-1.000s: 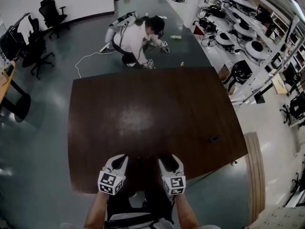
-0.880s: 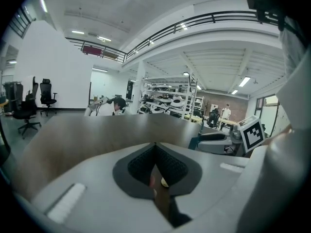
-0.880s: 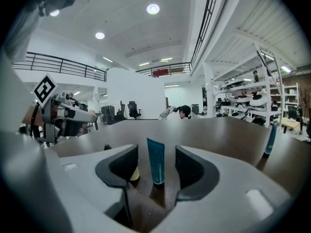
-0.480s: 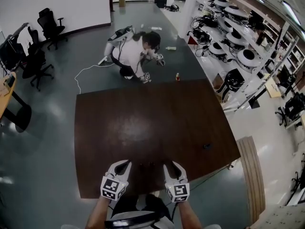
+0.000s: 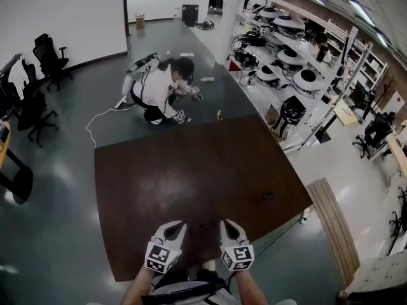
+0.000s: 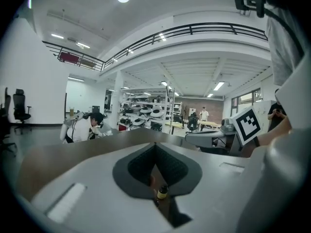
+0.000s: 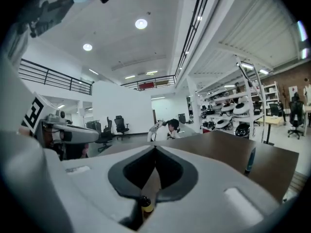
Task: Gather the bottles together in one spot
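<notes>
While over table (image 5: pixel 191 170), left tongs (image 5: pixel 177 226), right tongs (image 5: pixel 227 225) closed.

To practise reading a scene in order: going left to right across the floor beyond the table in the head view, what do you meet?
Black office chair → crouching person → small bottle → white shelving racks

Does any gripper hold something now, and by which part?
Nothing is held: left gripper and just-closed right gripper are both shut and empty. A small bottle stands on the table below.
</notes>
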Motion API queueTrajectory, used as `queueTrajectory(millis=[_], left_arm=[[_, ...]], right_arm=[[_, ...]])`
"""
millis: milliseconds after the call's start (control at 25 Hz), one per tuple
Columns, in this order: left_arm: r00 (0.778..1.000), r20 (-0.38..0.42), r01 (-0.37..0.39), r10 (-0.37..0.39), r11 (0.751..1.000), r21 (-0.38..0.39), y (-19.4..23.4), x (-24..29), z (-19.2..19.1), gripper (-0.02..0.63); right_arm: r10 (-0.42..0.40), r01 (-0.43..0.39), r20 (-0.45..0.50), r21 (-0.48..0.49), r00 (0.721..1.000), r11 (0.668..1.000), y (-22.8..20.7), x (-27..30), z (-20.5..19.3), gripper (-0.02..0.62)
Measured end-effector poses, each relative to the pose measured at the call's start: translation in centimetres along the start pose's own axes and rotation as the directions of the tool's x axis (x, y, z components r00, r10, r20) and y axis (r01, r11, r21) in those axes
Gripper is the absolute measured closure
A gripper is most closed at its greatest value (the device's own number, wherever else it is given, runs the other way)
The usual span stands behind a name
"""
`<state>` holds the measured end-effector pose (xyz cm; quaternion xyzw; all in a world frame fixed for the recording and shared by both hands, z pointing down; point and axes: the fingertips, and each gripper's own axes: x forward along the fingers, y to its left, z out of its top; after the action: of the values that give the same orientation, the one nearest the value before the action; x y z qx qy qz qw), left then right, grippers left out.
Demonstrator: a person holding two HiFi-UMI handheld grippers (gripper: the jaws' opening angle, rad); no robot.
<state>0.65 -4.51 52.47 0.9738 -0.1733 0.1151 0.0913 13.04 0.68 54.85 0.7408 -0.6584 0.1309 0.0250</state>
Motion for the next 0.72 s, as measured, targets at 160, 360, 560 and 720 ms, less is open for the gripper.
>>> queueTrajectory(millis=[160, 360, 560, 720], left_arm=[[0.998, -0.002, 0.061, -0.061, 0.998, 0.005, -0.9, 0.2, -0.2, 0.604], [0.993, -0.003, 0.122, -0.122, 0.992, 0.012, -3.5, 2.1, -0.2, 0.604], [0.989, 0.001, 0.146, -0.146, 0.989, 0.031, -6.1, 4.7, 0.4, 0.604], [0.992, -0.005, 0.129, -0.129, 0.991, 0.027, -7.3, 6.4, 0.5, 0.604]], right_arm=[[-0.087, 0.087, 0.001, -0.003, 0.996, 0.996, -0.9, -1.3, -0.7, 0.594], [-0.189, 0.188, 0.025, 0.011, 0.982, 0.982, -4.7, -3.6, -0.4, 0.594], [-0.248, 0.247, 0.039, 0.020, 0.968, 0.969, -9.6, -5.5, -0.5, 0.594], [-0.251, 0.251, 0.031, 0.004, 0.968, 0.968, -12.4, -6.5, -0.2, 0.594]])
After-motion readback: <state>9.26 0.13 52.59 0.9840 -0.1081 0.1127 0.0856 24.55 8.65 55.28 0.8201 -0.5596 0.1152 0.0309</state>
